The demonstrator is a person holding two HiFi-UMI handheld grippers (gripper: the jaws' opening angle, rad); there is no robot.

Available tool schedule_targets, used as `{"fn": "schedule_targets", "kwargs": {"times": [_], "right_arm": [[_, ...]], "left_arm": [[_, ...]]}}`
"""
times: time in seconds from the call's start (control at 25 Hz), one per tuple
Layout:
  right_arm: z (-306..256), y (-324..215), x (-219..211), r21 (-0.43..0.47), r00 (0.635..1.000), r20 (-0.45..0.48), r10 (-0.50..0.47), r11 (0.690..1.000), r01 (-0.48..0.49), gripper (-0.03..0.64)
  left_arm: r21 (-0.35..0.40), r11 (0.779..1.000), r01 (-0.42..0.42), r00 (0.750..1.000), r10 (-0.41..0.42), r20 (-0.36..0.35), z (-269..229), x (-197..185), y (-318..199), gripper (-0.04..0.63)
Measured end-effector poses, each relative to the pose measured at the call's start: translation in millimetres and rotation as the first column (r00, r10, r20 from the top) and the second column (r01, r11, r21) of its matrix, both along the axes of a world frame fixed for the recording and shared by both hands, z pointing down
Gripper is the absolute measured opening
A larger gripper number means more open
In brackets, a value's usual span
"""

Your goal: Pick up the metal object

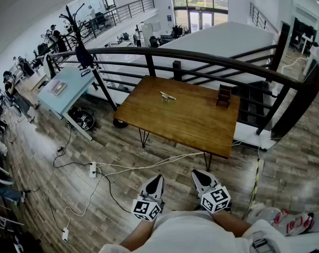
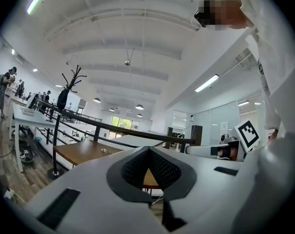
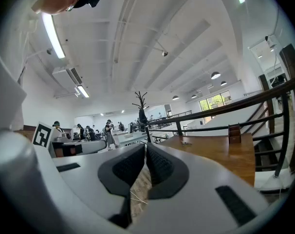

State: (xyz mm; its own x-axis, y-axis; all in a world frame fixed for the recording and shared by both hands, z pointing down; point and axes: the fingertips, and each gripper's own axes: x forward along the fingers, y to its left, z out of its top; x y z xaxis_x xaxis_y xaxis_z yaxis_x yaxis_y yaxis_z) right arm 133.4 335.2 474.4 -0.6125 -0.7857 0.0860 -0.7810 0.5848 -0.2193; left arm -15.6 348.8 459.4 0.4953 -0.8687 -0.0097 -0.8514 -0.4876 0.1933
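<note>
Pictured toward the far side of the wooden table (image 1: 186,123), well apart from left gripper (image 1: 158,178) and right gripper (image 1: 197,173), both clenched and empty: the metal object (image 1: 168,96). Likely light, stiff, thin and slick; best pinched across the slim middle.

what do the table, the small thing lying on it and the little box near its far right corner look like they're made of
Table: wood top, warm brown with plank lines and a slight sheen.
Small object: probably metal, since it is pale and glints against the wood, but it is too small to be sure.
Box: dark reddish brown and matte, possibly wood or leather-look. The look leaves it open.
</note>
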Motion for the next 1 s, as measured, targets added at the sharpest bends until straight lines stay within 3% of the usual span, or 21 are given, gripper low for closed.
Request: {"fn": "schedule_targets", "kwargs": {"times": [0.52,1.0], "right_arm": [[-5,12,-32,0.011,0.996,0.085,0.012,1.000,-0.013,0.032],[-2,14,-61,-0.009,1.000,0.023,0.016,1.000,-0.016,0.032]], "left_arm": [[-0.035,0.996,-0.087,0.994,0.084,-0.067,7,-27,5,0.012],[-0.099,0.990,-0.097,0.983,0.080,-0.163,35,-58,3,0.012]]}}
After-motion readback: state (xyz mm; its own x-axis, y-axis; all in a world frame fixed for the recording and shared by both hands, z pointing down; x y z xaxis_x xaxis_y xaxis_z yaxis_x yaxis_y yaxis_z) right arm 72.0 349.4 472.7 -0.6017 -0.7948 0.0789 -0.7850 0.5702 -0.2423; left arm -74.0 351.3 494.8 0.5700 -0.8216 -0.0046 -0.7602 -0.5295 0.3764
